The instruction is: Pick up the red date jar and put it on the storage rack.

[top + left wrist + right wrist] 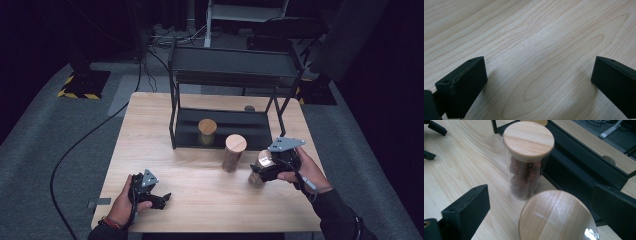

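Observation:
Three glass jars with round wooden lids are in view. One jar [207, 131] stands on the lower tray of a black rack [186, 137]. A second jar [234, 152] [526, 165], holding dark red pieces, stands on the table in front of the rack. The third jar [260, 169] [556, 217] stands to its right, between the jaws of my right gripper [257, 173] [542, 193]. Those jaws are open, with a gap to the jar on the left side. My left gripper [164, 199] [539, 67] rests low at the table's front left, open over bare wood.
The black rack's upper shelf [235, 65] overhangs the back half of the wooden table [150, 125]. A small round disc [249, 108] [609, 159] lies behind the rack. Cables run across the grey floor [60, 150] to the left.

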Demonstrator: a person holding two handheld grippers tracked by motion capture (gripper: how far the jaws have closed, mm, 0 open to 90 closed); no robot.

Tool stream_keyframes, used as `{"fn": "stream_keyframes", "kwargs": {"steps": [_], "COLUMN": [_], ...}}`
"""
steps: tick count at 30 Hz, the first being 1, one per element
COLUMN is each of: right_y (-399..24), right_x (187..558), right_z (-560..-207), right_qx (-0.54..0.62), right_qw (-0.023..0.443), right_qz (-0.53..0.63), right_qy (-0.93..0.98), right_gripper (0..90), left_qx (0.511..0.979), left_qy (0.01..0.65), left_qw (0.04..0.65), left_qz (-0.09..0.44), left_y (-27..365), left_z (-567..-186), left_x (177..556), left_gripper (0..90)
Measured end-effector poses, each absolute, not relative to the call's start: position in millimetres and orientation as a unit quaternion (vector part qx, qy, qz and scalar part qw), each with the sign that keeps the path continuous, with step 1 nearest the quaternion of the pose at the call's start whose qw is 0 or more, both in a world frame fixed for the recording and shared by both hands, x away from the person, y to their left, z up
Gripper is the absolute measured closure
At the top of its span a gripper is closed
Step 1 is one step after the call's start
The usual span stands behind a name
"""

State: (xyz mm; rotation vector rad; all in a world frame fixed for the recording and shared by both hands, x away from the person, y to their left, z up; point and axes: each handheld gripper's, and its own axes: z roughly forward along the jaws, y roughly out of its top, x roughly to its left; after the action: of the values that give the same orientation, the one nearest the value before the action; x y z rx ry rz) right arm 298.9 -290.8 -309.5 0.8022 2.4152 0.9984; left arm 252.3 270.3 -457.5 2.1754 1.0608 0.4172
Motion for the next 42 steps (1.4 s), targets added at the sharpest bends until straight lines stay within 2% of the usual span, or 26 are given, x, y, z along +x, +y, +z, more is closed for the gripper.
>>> {"fn": "stream_keyframes", "kwargs": {"steps": [25,42], "right_y": [-242.5,-216.9], "right_x": [334.4,359.3], "right_z": [-294.7,-297.3], "right_qx": [0.272,0.308], "right_qw": [0.166,0.138], "right_qz": [0.326,0.305], "right_qy": [0.890,0.891], "right_gripper": [2.2,2.2], "left_qx": [0.834,0.834], "left_qy": [0.407,0.406], "left_qw": [0.336,0.336], "left_qz": [0.160,0.160], "left_y": [270.3,270.4], "left_z": [-457.5,-457.5], "left_x": [252.3,252.3], "left_gripper": [0.2,0.2]}}
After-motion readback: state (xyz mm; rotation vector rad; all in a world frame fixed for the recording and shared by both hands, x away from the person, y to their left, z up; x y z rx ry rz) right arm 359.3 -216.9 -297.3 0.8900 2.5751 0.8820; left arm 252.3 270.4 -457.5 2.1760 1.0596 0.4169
